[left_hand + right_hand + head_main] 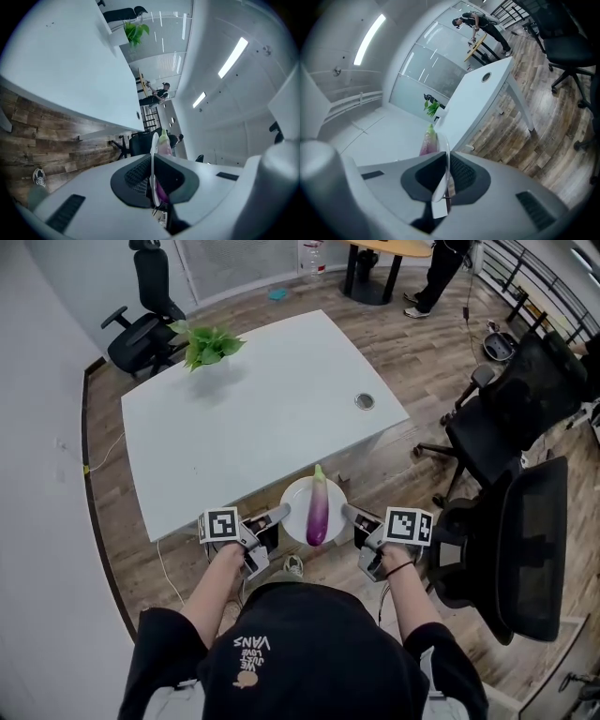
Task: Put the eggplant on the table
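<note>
The large white rectangular table (244,427) spreads from the 12 o'clock side of the person, bare but for a leafy green potted plant (208,345) at its 11 o'clock corner. Black mesh office chairs (525,531) crowd the 3 o'clock side. Just short of the table's near edge, a round white plate (294,512) carries the long purple eggplant (319,510), stem toward 12 o'clock. The left gripper (281,514) pinches the plate's 9 o'clock rim and the right gripper (349,514) its 3 o'clock rim.

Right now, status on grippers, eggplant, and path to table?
Grippers: left gripper and right gripper shut on plate rim, opposite sides. Task item: eggplant lies on plate, short of table edge. Path: nothing between; plant at far corner.
</note>
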Motion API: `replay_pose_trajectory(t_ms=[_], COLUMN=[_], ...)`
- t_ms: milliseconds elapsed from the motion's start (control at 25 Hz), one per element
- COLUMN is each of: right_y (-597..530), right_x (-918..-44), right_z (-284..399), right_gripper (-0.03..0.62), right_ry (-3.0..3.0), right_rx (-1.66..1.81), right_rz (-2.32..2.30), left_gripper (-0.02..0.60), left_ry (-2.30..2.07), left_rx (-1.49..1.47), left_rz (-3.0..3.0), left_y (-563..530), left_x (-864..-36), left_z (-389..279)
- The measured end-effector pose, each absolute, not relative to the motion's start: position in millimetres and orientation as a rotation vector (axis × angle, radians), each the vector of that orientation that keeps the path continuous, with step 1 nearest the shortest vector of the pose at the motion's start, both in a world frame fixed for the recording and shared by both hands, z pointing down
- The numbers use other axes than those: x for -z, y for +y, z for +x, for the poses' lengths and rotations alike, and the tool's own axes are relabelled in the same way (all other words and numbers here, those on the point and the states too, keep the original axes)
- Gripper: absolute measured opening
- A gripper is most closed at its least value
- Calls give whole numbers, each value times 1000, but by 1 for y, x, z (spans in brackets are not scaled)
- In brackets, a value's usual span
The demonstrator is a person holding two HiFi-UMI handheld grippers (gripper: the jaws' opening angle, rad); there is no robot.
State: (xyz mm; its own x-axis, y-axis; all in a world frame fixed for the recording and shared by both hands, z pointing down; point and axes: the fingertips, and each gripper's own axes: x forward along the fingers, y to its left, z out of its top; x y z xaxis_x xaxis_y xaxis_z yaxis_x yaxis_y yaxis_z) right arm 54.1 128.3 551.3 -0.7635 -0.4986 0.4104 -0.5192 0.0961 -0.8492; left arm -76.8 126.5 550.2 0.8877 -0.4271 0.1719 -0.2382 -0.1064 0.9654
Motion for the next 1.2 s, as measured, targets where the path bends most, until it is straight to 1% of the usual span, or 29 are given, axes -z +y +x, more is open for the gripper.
replay_pose_trajectory(t_ms=[560,1200], right_y=[71,-22], right_x=[-548,-544], right_z=[42,58], right_gripper=[38,38], right_ry=[-2300,-2309], right_rx=[-1818,-1800], right_rz=[1124,1030], left_gripper=[25,25], left_ry=[-478,-529], left_rx=[147,192], left_rz=[1697,1682], left_y=[66,-20], left_x=[-548,-544], left_z=[-89,-72])
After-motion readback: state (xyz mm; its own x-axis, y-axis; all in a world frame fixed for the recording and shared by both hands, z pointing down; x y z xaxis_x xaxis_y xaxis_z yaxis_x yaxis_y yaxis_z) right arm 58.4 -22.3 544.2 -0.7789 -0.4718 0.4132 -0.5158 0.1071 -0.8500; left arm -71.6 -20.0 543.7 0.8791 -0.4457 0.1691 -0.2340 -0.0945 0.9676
